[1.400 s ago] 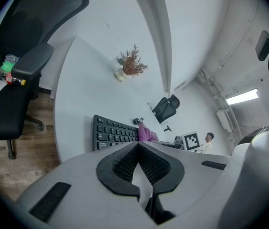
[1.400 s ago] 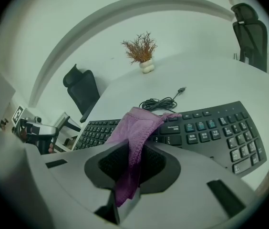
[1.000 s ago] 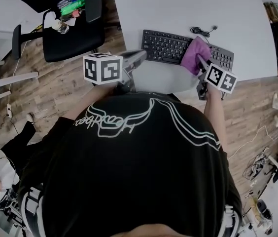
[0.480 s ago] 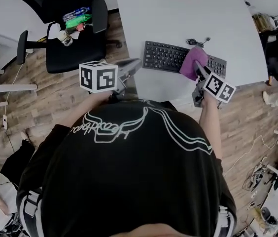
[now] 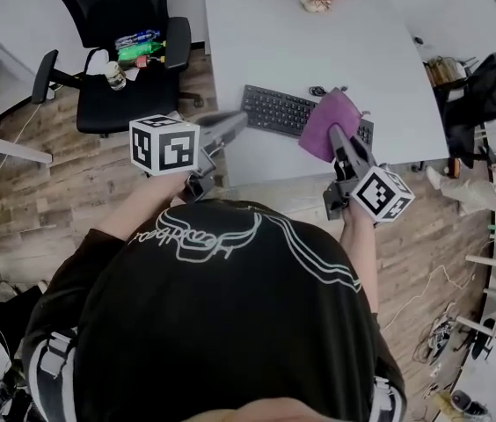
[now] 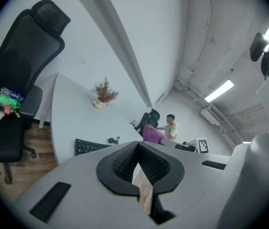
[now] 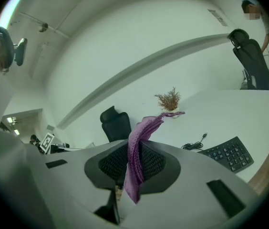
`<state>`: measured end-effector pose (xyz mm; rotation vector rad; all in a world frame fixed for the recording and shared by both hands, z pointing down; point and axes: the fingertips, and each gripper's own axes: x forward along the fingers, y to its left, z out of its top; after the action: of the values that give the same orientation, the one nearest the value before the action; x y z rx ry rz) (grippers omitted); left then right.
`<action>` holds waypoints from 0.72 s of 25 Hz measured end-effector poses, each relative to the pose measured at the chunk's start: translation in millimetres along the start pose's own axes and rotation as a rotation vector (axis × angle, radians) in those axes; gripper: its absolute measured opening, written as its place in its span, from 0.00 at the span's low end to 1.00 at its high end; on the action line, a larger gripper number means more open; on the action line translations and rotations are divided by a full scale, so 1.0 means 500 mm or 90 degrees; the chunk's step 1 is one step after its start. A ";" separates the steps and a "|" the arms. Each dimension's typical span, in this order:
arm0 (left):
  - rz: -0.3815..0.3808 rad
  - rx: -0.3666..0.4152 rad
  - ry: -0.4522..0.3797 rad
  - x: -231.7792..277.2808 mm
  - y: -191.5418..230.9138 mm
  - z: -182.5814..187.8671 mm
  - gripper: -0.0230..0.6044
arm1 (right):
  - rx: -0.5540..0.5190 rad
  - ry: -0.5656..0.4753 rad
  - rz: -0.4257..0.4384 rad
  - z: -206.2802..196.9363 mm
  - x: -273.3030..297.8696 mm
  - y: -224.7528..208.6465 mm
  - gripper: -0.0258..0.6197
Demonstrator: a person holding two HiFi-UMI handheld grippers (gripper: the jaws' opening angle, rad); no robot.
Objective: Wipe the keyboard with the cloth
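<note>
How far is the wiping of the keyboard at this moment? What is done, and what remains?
Done: the right gripper is shut on the purple cloth. In hand: in the head view the cloth sits over the right part of the keyboard; contact cannot be confirmed. Left: the wiping strokes, as no picture shows keys already wiped. The left gripper is empty, jaws together.

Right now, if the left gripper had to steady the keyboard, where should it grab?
Probably the bare left end of the keyboard, coming from the near edge of the table: it lies flat and thin, and the cloth in the right gripper is over its right part.
</note>
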<state>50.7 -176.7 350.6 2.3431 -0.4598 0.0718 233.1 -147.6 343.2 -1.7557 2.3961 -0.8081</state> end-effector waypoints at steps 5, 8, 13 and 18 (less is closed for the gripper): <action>-0.017 0.021 -0.019 -0.029 -0.157 -0.072 0.05 | -0.003 -0.039 0.070 -0.004 -0.173 0.090 0.12; -0.033 0.036 -0.024 -0.051 -0.259 -0.141 0.05 | 0.006 -0.059 0.101 -0.035 -0.288 0.124 0.12; -0.056 0.041 -0.028 -0.098 -0.400 -0.276 0.05 | 0.023 -0.071 0.145 -0.109 -0.469 0.175 0.12; -0.070 0.043 -0.028 -0.141 -0.513 -0.382 0.05 | 0.049 -0.080 0.171 -0.170 -0.620 0.213 0.12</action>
<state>89.3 145.7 307.5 2.4355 -0.3542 -0.0160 218.8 186.8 291.4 -1.3733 2.4118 -0.7215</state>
